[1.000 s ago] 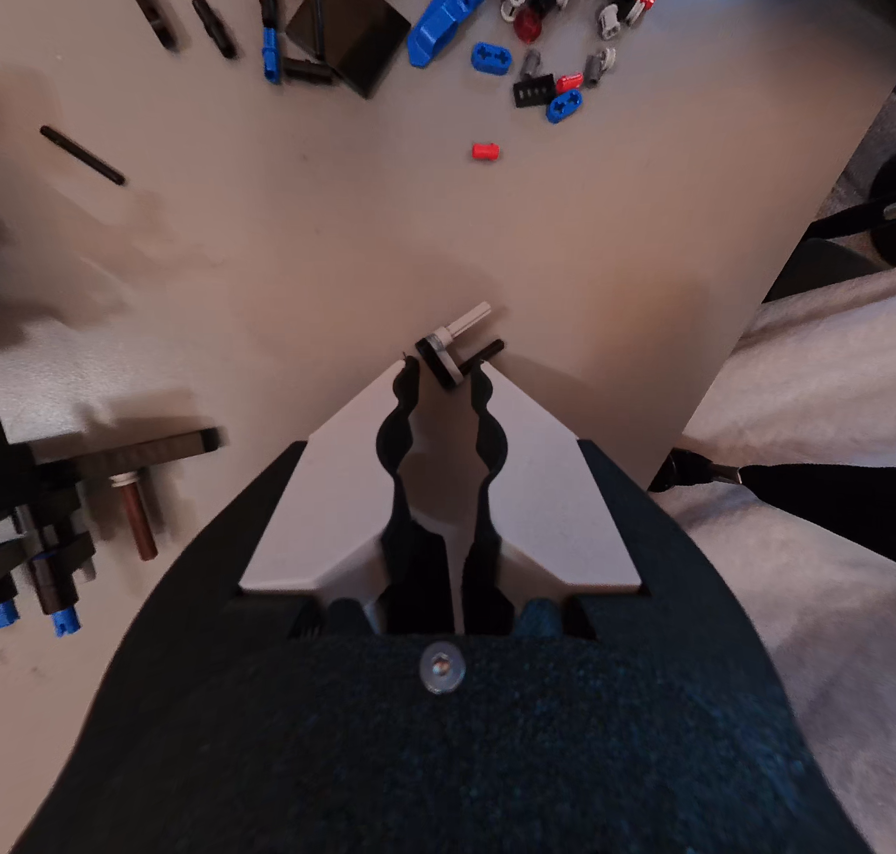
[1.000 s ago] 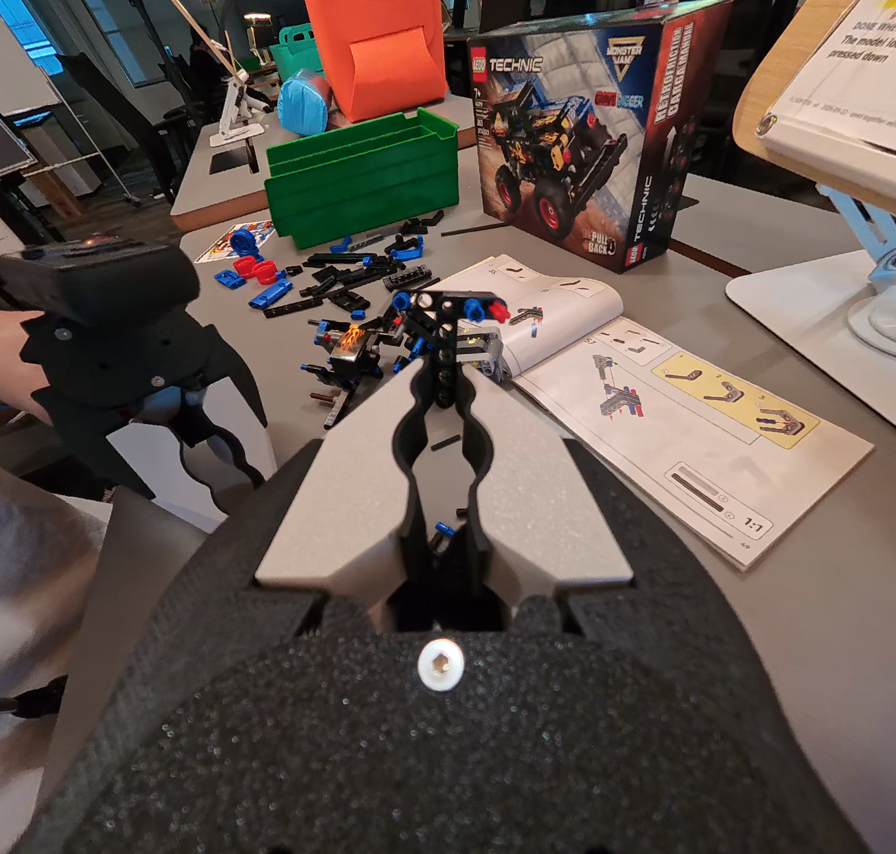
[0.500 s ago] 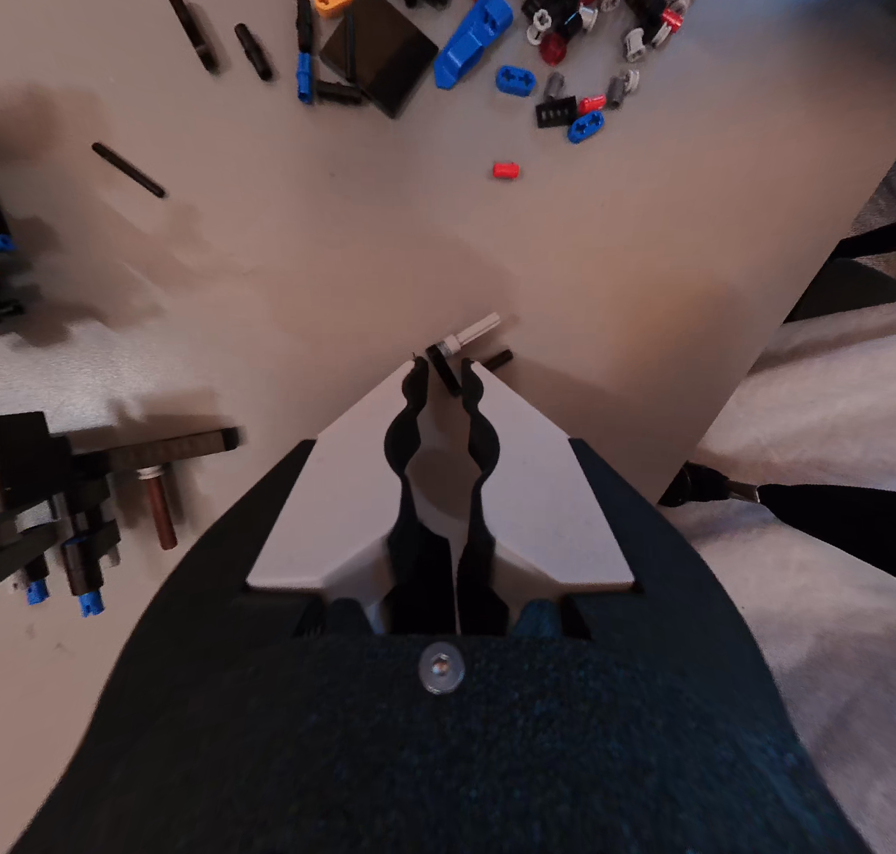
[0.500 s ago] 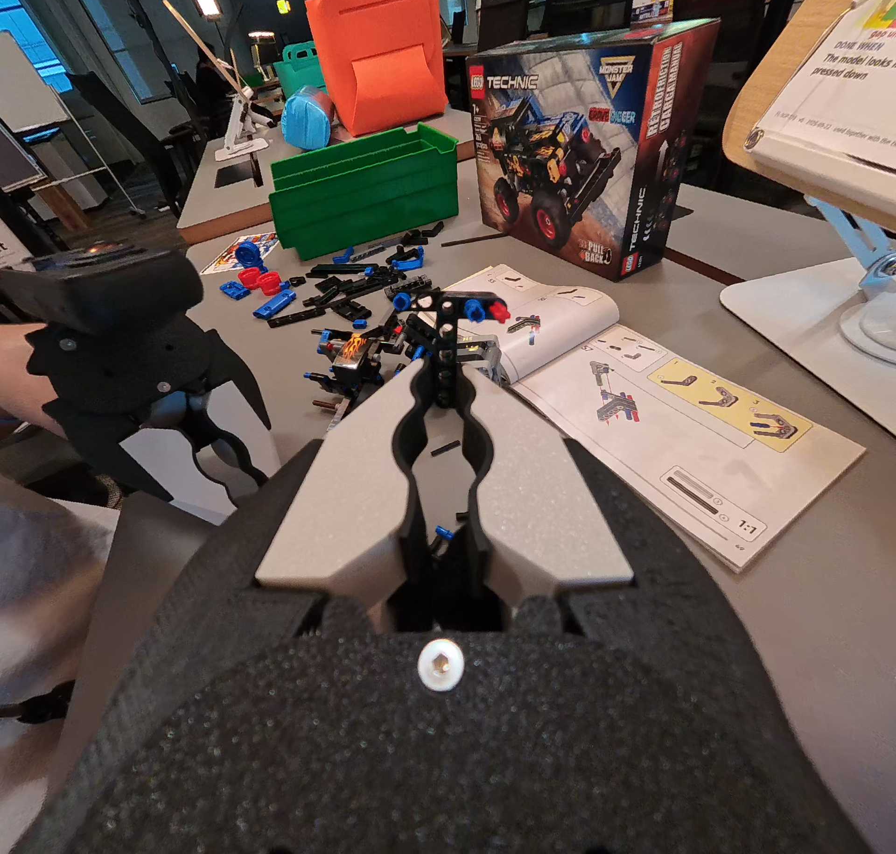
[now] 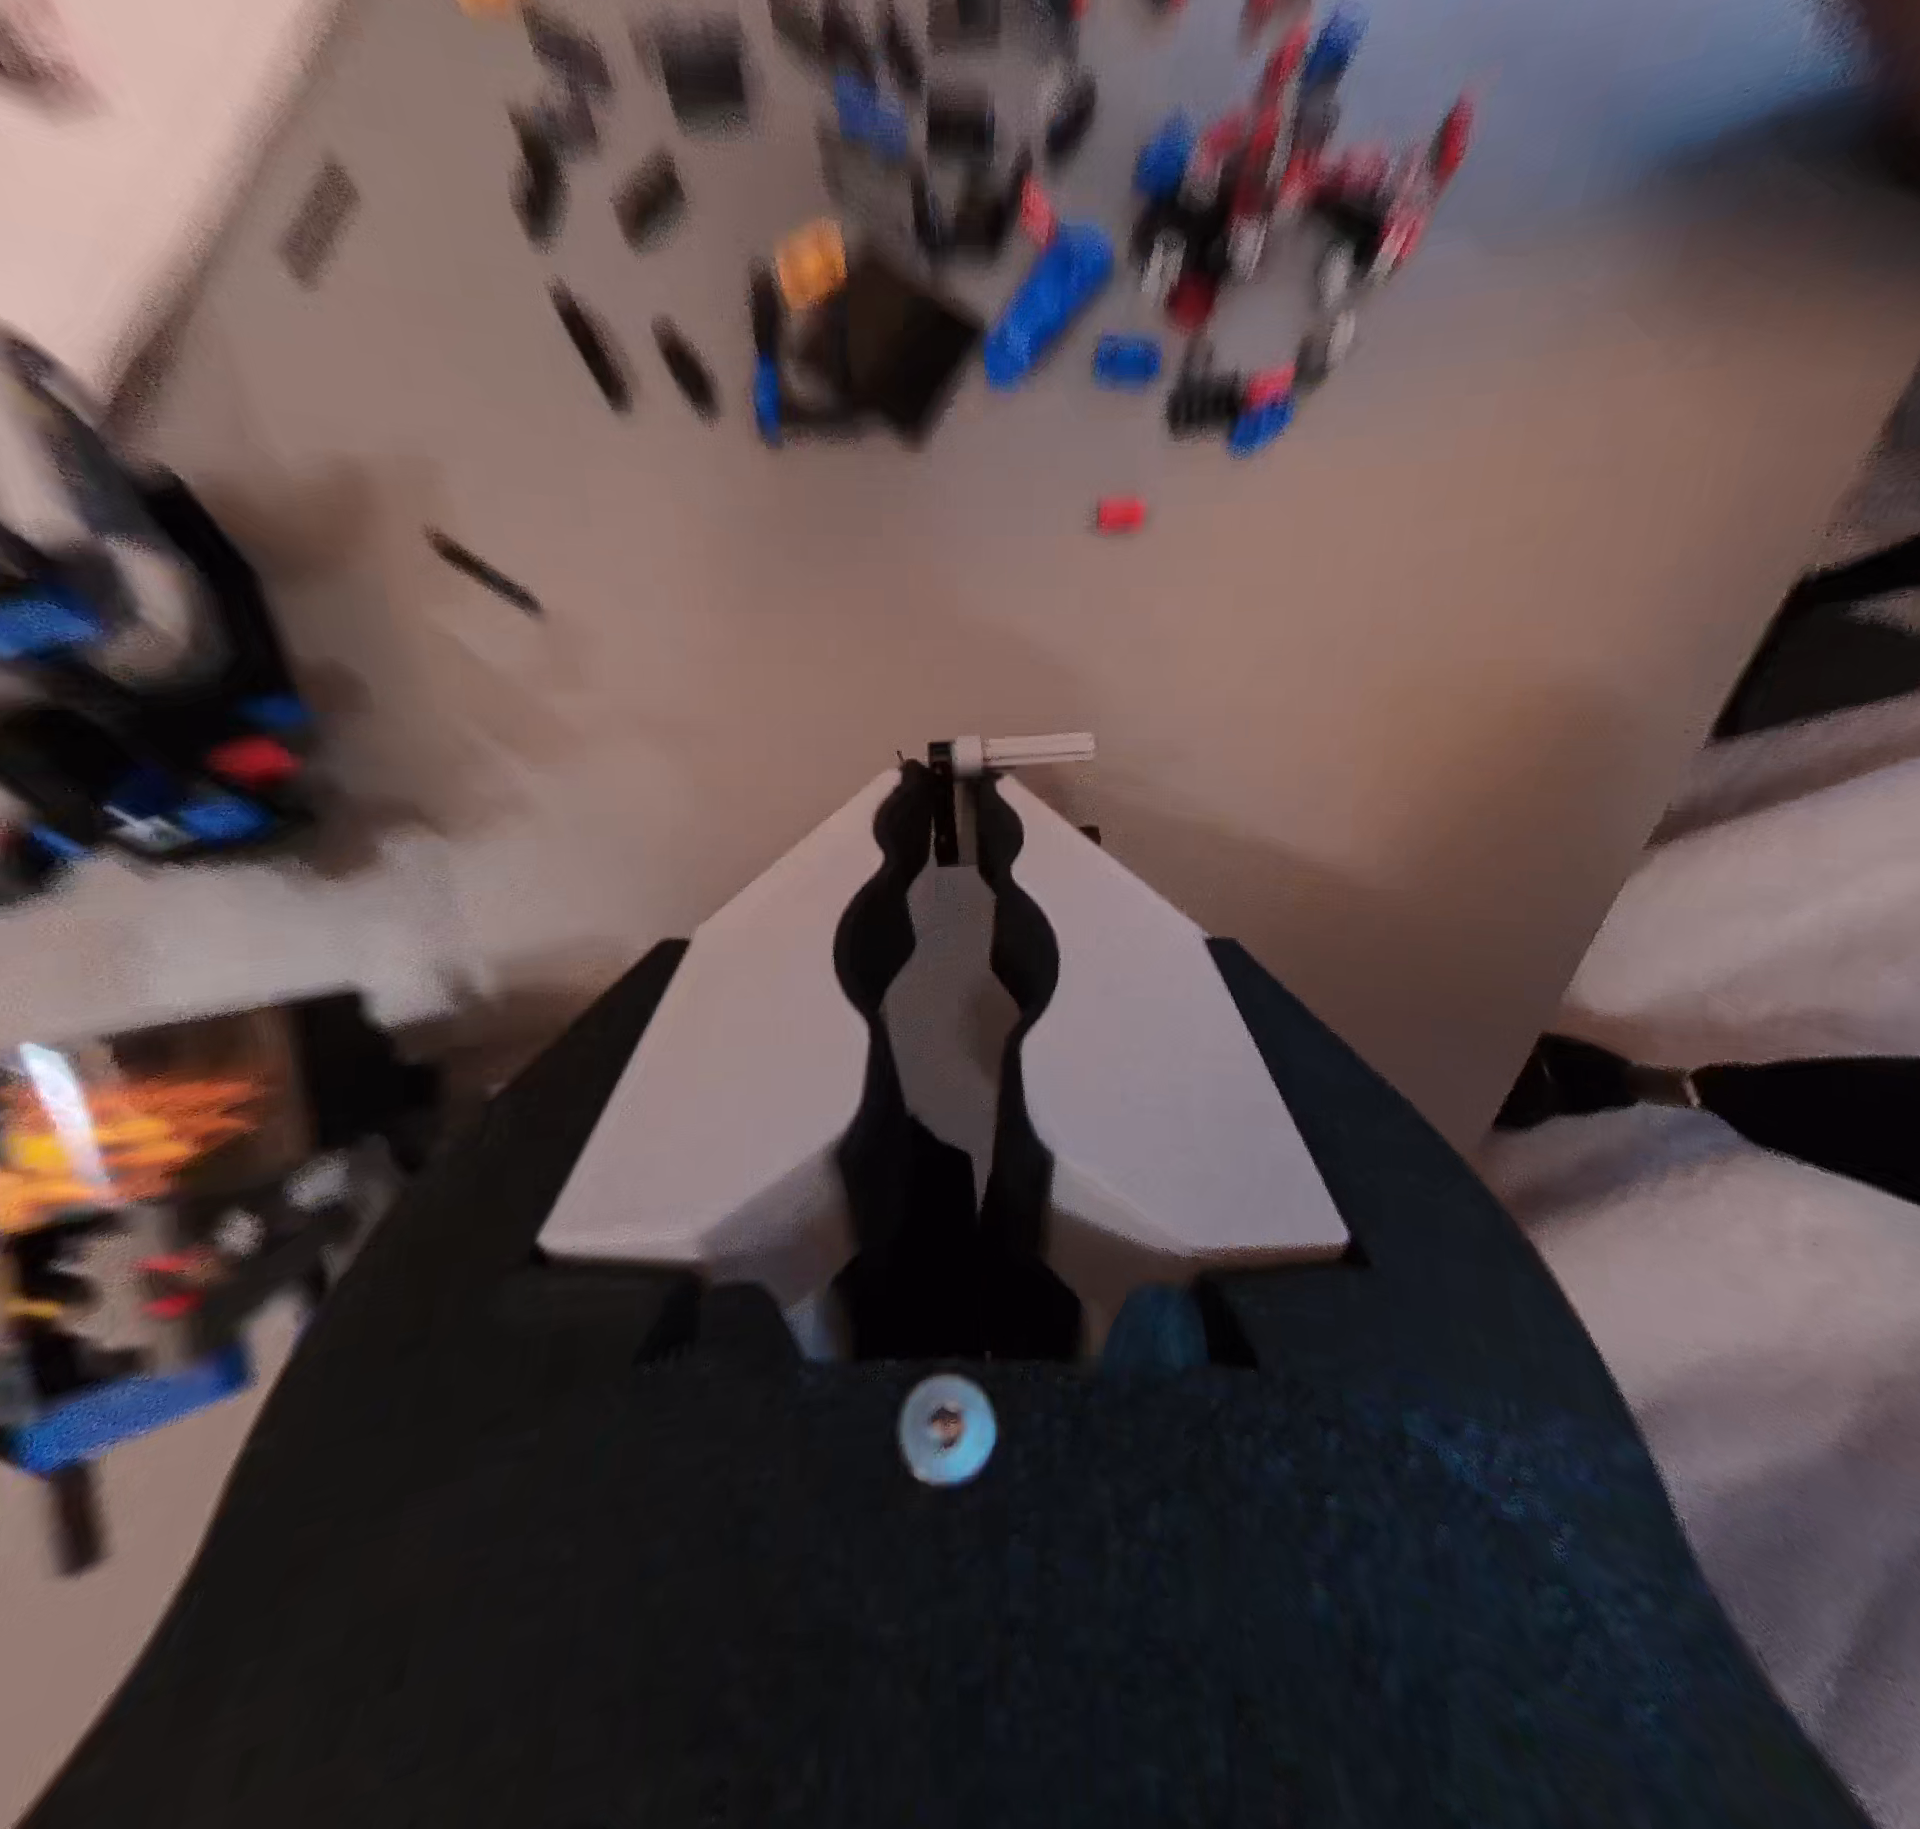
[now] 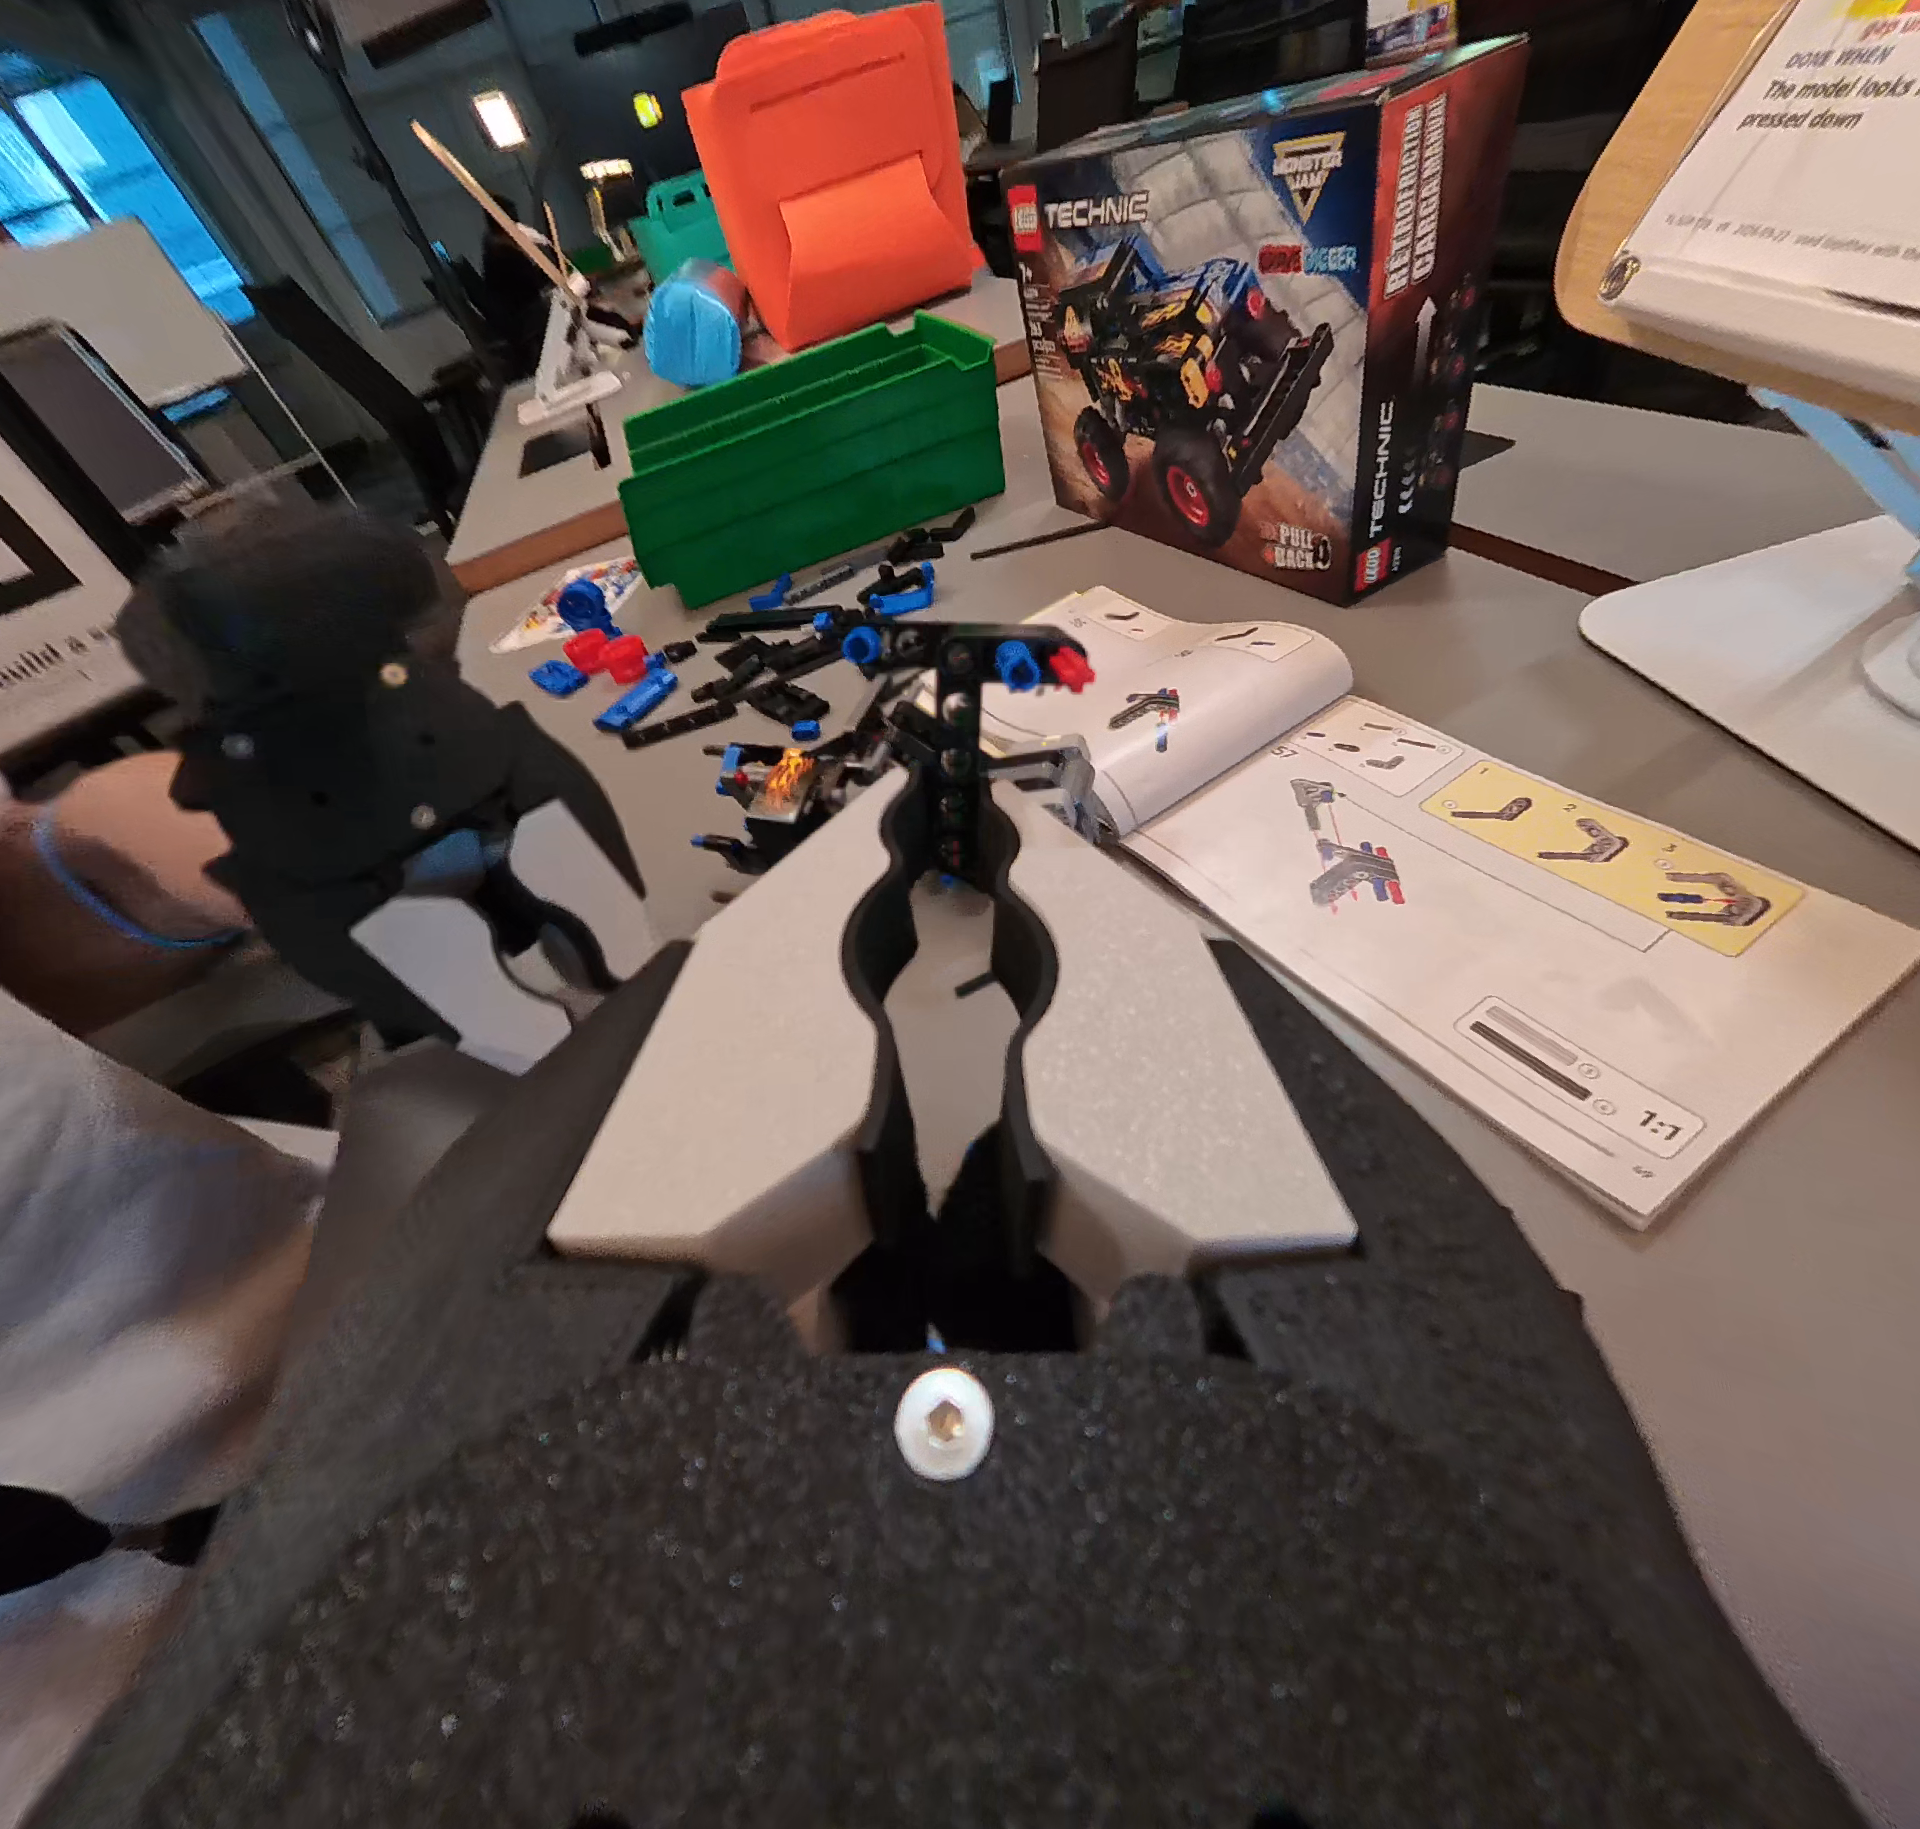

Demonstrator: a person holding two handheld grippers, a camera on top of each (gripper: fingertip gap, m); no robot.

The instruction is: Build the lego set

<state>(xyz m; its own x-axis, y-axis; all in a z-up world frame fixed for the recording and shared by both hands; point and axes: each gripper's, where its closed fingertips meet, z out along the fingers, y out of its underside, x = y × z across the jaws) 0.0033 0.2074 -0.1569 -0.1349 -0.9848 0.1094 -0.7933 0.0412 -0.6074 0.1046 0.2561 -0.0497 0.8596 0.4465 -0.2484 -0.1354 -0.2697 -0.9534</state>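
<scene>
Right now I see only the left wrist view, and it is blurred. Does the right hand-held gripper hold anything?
Observer: Yes. The right hand-held gripper is shut on a black T-shaped assembly. Its crossbar is on top and carries blue pins and one red pin.
Operator: Is the instruction booklet open?
Observer: Yes, the booklet lies open on the table, to the right of that assembly.
Operator: Is there any container for parts?
Observer: A green bin stands behind the loose parts, left of the set's box.
</scene>
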